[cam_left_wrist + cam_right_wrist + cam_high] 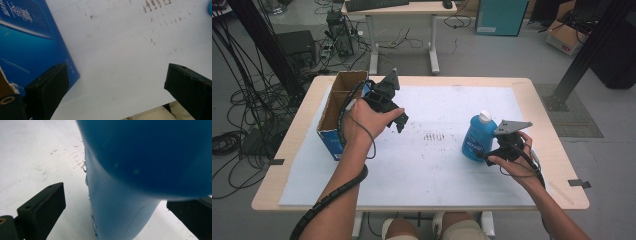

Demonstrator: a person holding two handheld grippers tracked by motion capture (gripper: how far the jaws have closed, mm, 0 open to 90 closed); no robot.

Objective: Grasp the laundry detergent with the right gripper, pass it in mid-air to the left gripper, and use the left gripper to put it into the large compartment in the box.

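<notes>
While blue plastic bottle with white cap (478,136) stands upright on white surface (432,165), right gripper (492,152) jaws spread around it, not clamped; left gripper (398,120) jaws released, empty, beside open blue cardboard box (332,122).

Even, soft overhead light keeps the white-covered wooden worktop (427,165) bright, with faint shadows and no glare. In the right gripper view, the blue plastic bottle (140,170) is blurred, too close for focus.
</notes>
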